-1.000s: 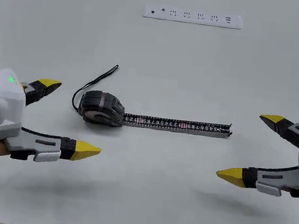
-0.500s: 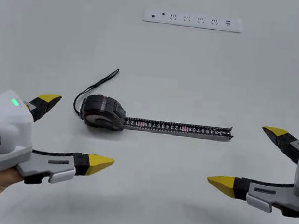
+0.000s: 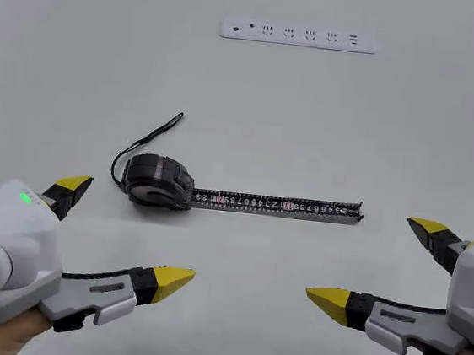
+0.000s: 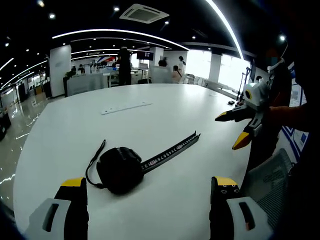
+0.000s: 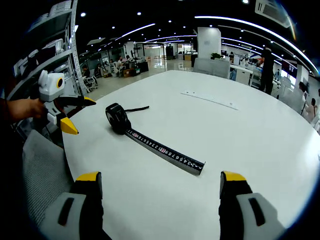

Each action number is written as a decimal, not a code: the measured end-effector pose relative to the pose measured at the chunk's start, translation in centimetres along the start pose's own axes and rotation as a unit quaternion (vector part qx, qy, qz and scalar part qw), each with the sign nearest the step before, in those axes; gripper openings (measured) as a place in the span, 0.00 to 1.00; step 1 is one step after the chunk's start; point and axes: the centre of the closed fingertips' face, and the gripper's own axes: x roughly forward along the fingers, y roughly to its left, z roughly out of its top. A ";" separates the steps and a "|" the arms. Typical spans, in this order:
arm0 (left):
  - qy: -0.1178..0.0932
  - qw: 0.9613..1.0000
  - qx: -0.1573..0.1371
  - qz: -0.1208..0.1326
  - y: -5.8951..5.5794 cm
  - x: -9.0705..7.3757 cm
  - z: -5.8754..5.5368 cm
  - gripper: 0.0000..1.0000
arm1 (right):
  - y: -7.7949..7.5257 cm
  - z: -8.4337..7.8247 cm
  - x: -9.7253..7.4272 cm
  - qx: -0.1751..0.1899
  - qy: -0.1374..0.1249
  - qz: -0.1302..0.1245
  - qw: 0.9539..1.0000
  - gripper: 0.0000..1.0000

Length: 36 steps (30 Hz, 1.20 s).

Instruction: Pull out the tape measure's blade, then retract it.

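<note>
You are holding your left gripper [image 3: 130, 230] and right gripper [image 3: 367, 259] with jaws spread wide, gripping nothing. Beyond them, the black round-cased tape measure [image 3: 157, 183] is lying on the white table [image 3: 253, 103], its numbered dark blade [image 3: 276, 205] extending rightward and its black wrist cord [image 3: 150, 134] curling behind.

On the table [image 3: 411, 136] the tape measure [image 3: 158, 183] lies with its blade [image 3: 276, 205] out rightward, power strip [image 3: 298, 36] well behind.

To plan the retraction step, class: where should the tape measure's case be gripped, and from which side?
Probably the black case, across its broad sides, coming from its left end with the open left tool: it stands upright and the blade runs out rightward, so that end is free apart from the strap.
</note>
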 end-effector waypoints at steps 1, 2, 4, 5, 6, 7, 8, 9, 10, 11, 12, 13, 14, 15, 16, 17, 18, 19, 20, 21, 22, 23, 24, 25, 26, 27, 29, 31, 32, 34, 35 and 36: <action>0.000 1.000 0.000 0.000 0.0 0.0 0.0 1.00 | 0.0 0.0 0.0 0.000 0.000 0.000 1.000 1.00; 0.000 1.000 0.000 0.000 0.0 0.0 0.0 1.00 | 0.0 0.0 0.0 0.000 0.000 0.000 1.000 1.00; -0.002 1.000 -0.009 0.009 0.2 -0.2 0.1 1.00 | 0.2 0.2 -0.1 0.003 -0.003 -0.004 1.000 1.00; -0.003 1.000 -0.016 0.017 0.4 -0.3 0.2 1.00 | 0.3 0.4 -0.2 0.007 -0.005 -0.008 1.000 1.00; -0.004 0.999 -0.024 0.026 0.6 -0.5 0.4 1.00 | 0.4 0.6 -0.3 0.010 -0.008 -0.013 1.000 1.00; -0.006 0.999 -0.032 0.034 0.9 -0.7 0.5 1.00 | 0.5 0.8 -0.4 0.014 -0.010 -0.017 1.000 1.00; -0.006 0.999 -0.037 0.039 1.0 -0.7 0.5 0.99 | 0.6 0.9 -0.4 0.017 -0.011 -0.018 1.000 1.00; -0.008 0.998 -0.037 0.041 1.0 -0.8 0.6 0.99 | 0.6 1.0 -0.5 0.017 -0.012 -0.018 1.000 1.00; -0.010 0.998 -0.037 0.046 1.1 -0.9 0.7 0.99 | 0.7 1.0 -0.5 0.016 -0.012 -0.019 1.000 1.00; -0.010 0.998 -0.039 0.048 1.2 -0.9 0.8 0.99 | 0.7 1.0 -0.6 0.016 -0.011 -0.020 1.000 1.00; -0.009 0.998 -0.041 0.049 1.1 -0.9 0.8 0.99 | 0.6 1.0 -0.6 0.017 -0.011 -0.022 1.000 1.00; -0.011 0.998 -0.041 0.049 1.1 -1.0 0.9 0.99 | 0.6 1.0 -0.7 0.017 -0.012 -0.022 1.000 1.00; -0.012 0.998 -0.041 0.050 1.0 -1.0 1.0 0.99 | 0.6 1.1 -0.7 0.019 -0.012 -0.023 0.999 1.00; -0.012 0.998 -0.042 0.051 1.0 -1.0 1.0 0.99 | 0.5 1.1 -0.8 0.020 -0.012 -0.025 0.999 1.00; -0.013 0.998 -0.042 0.054 1.0 -1.0 1.1 0.99 | 0.4 1.2 -1.0 0.022 -0.015 -0.029 0.999 1.00; -0.012 0.997 -0.042 0.055 1.1 -1.0 1.1 0.99 | 0.4 1.3 -1.0 0.023 -0.015 -0.029 0.999 1.00; -0.013 0.997 -0.043 0.057 1.1 -1.0 1.1 0.99 | 0.3 1.3 -1.1 0.024 -0.014 -0.029 0.999 0.99; -0.012 0.997 -0.045 0.058 1.1 -1.0 1.1 0.99 | 0.3 1.2 -1.1 0.022 -0.014 -0.030 0.999 0.99; -0.014 0.997 -0.048 0.062 1.1 -1.1 1.2 0.99 | 0.1 1.2 -1.2 0.020 -0.012 -0.032 0.999 0.99; -0.015 0.997 -0.049 0.064 1.1 -1.1 1.3 0.99 | 0.1 1.1 -1.2 0.020 -0.011 -0.032 0.999 0.99; -0.015 0.997 -0.048 0.066 1.1 -1.1 1.4 0.99 | 0.0 1.1 -1.3 0.020 -0.011 -0.033 0.999 0.99; -0.015 0.996 -0.048 0.067 1.1 -1.1 1.4 0.99 | -0.1 1.1 -1.3 0.021 -0.011 -0.034 0.999 0.99; -0.015 0.996 -0.048 0.067 1.0 -1.1 1.4 0.98 | -0.1 1.1 -1.4 0.021 -0.011 -0.033 0.999 0.99; -0.013 0.997 -0.044 0.066 0.9 -1.0 1.5 0.95 | -0.2 1.1 -1.4 0.022 -0.011 -0.032 0.999 0.99; -0.010 0.997 -0.043 0.068 0.9 -1.0 1.5 0.95 | -0.2 1.0 -1.4 0.022 -0.011 -0.031 0.999 0.99; -0.007 0.997 -0.043 0.070 0.9 -1.0 1.4 0.95 | -0.2 1.0 -1.5 0.021 -0.010 -0.032 0.999 0.99; -0.007 0.996 -0.047 0.075 0.9 -1.1 1.4 0.96 | -0.4 0.9 -1.6 0.023 -0.011 -0.033 0.999 0.99; -0.010 0.996 -0.051 0.079 1.0 -1.0 1.4 0.96 | -0.3 0.8 -1.6 0.027 -0.011 -0.030 0.999 0.99; -0.006 0.996 -0.047 0.081 0.9 -0.8 1.1 0.97 | -0.1 0.7 -1.5 0.024 -0.010 -0.025 0.999 0.99; -0.002 0.995 -0.044 0.084 0.9 -0.7 0.9 0.98 | 0.1 0.7 -1.5 0.020 -0.009 -0.021 1.000 0.99; -0.002 0.995 -0.044 0.084 0.9 -0.7 1.0 0.99 | 0.1 0.6 -1.5 0.019 -0.007 -0.018 1.000 0.99; -0.002 0.995 -0.045 0.085 0.9 -0.7 1.0 1.00 | 0.1 0.6 -1.5 0.019 -0.008 -0.017 1.000 0.99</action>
